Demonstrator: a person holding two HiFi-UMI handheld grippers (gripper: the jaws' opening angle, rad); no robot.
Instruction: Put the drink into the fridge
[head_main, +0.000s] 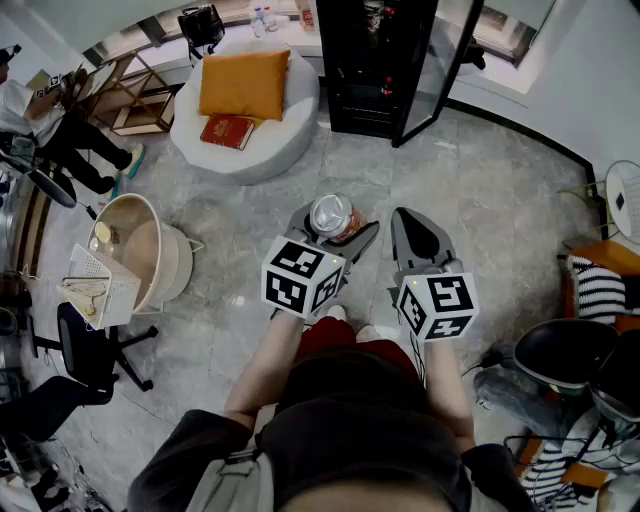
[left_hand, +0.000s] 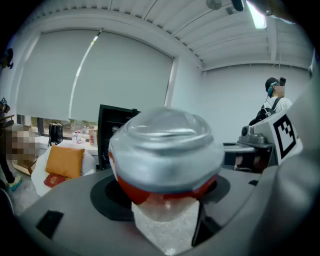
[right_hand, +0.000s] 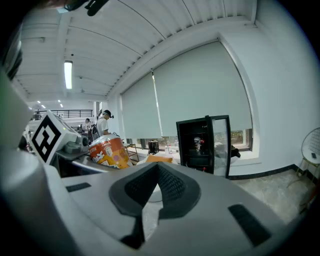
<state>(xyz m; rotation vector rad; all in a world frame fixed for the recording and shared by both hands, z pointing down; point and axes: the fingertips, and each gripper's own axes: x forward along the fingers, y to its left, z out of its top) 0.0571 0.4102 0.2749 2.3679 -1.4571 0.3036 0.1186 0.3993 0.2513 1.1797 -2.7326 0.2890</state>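
The drink, a red-and-orange can with a silver top (head_main: 333, 217), is clamped upright between the jaws of my left gripper (head_main: 335, 224). In the left gripper view the can (left_hand: 167, 150) fills the middle, and the pads press on it from both sides. My right gripper (head_main: 416, 238) is beside it on the right, shut and empty; its dark pads (right_hand: 157, 187) meet. The can (right_hand: 109, 151) also shows at the left of the right gripper view. The black fridge (head_main: 378, 65) stands ahead across the floor with its glass door (head_main: 440, 70) swung open.
A white round seat (head_main: 290, 125) holds an orange cushion (head_main: 245, 85) and a red book (head_main: 228, 130), left of the fridge. A beige tub (head_main: 140, 250) and an office chair (head_main: 85, 350) are on my left. A black chair (head_main: 570, 350) is at my right. A person (head_main: 40, 120) stands far left.
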